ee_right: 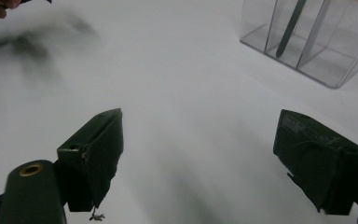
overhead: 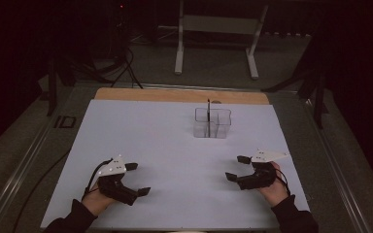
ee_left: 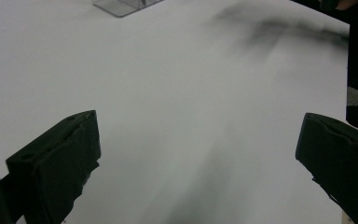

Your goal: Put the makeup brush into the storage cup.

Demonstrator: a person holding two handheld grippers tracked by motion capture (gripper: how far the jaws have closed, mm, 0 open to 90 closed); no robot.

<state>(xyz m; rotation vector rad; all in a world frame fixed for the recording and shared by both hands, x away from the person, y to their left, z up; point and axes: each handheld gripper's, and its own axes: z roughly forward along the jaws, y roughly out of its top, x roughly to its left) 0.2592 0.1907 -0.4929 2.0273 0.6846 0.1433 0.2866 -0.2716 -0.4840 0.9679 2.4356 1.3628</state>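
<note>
Both grippers, left gripper (overhead: 138,178) and right gripper (overhead: 237,168), gape above the white sheet (overhead: 175,160).

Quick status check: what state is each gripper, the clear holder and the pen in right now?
left gripper: open, empty, low over the white sheet.
right gripper: open, empty, low over the sheet.
clear holder: upright at the far side of the sheet, divided into compartments.
pen: standing in the holder, leaning slightly.
</note>
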